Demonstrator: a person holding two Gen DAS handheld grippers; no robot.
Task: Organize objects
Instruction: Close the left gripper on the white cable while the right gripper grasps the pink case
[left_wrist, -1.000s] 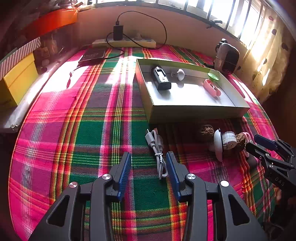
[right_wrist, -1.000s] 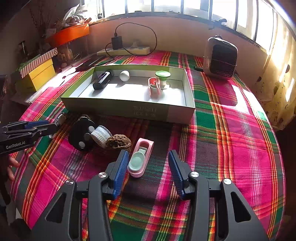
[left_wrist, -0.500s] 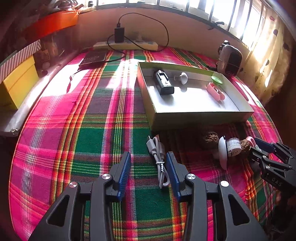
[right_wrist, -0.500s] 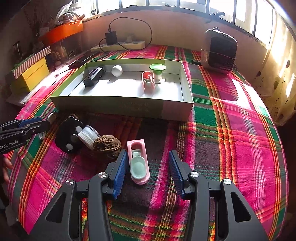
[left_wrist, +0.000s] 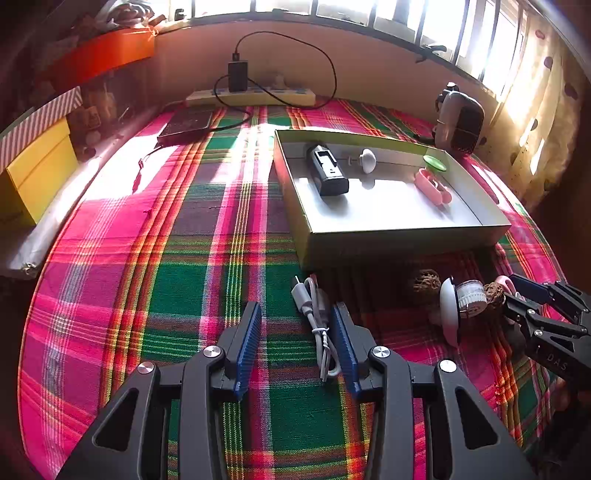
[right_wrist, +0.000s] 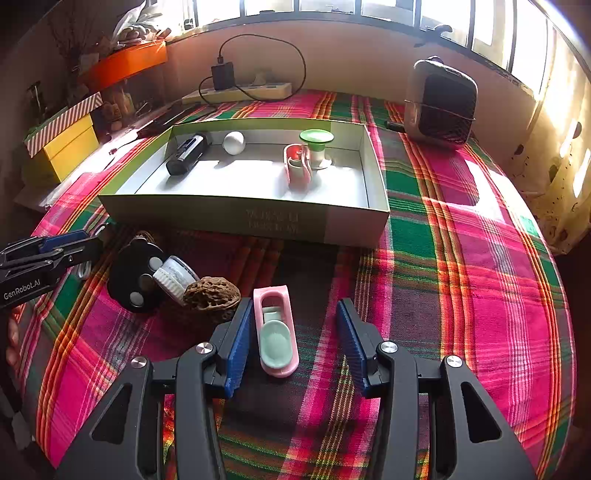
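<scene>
On the plaid cloth (right_wrist: 461, 258) in front of the shallow box (right_wrist: 258, 218), which serves as the landmark here, several small things lie loose. Just before the box's near wall, toward its left end, a bundled white cable (left_wrist: 317, 317) lies between the left gripper (left_wrist: 295, 332)'s jaws, which stand apart; the cable lies close to the right-hand pad, and whether it touches cannot be told. Nearer than the box's middle, a pink case with a pale green insert (right_wrist: 276, 334) lies between the right gripper (right_wrist: 295, 332)'s jaws, also apart, close beside the left-hand pad and well clear of the other. Left of that case, still in front of the box, sit a wrinkled walnut (right_wrist: 210, 293), a small round brush (right_wrist: 173, 275) and a black disc (right_wrist: 136, 277), bunched together. A second walnut (left_wrist: 426, 282) sits close before the box wall.

Inside the box lie a black device (right_wrist: 186, 153) at the left, a white knob (right_wrist: 233, 142) beside it, and toward the right a pink case standing up (right_wrist: 296, 166) touching a green-topped piece (right_wrist: 316, 142).

Behind the box, a power strip (right_wrist: 243, 92) runs along the wall; a small heater (right_wrist: 439, 103) stands beyond the box's right end.
</scene>
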